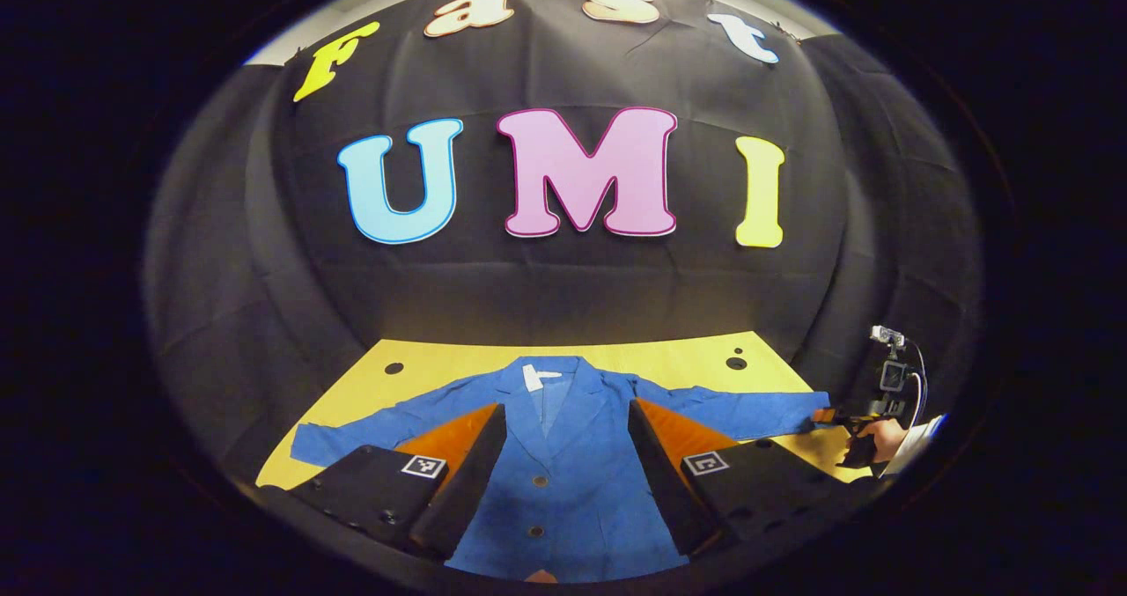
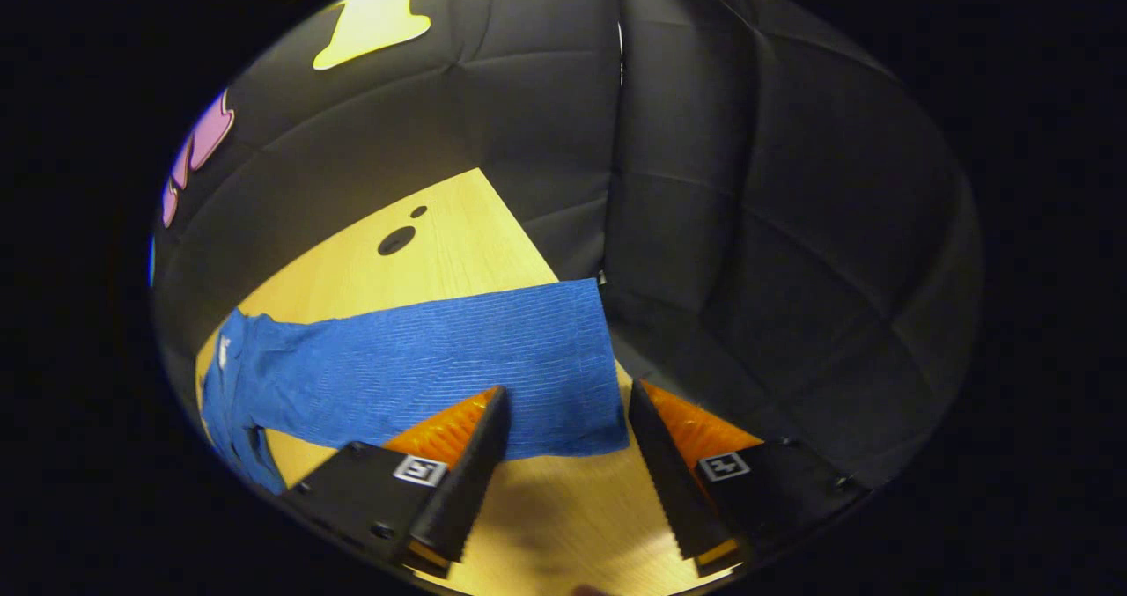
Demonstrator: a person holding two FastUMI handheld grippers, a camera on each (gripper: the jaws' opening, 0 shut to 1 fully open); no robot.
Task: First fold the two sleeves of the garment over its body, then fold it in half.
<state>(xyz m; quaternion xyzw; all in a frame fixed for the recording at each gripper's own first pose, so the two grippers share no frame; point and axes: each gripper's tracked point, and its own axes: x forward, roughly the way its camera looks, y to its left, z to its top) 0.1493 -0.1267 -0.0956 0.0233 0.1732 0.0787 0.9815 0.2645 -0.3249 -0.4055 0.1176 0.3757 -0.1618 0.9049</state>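
A blue jacket lies flat and face up on the table, collar toward the far wall, both sleeves stretched straight out to the sides. Neither sleeve is folded yet, so this looks like the very start of step 1.

The right gripper is down at the cuff end of the right sleeve, near the table's edge. Its fingers are spread wide with the cuff's lower corner lying between them, nothing pinched. In the left gripper view it shows at the far end of that sleeve, held in a hand.

The left gripper hangs above the jacket's buttoned front, fingers spread, holding nothing.

My guess is the right sleeve goes first. The next move calls for closing on the cuff, catching both layers of cloth, then lifting and carrying it across onto the body. The left sleeve would need the left gripper to shift out to its cuff.
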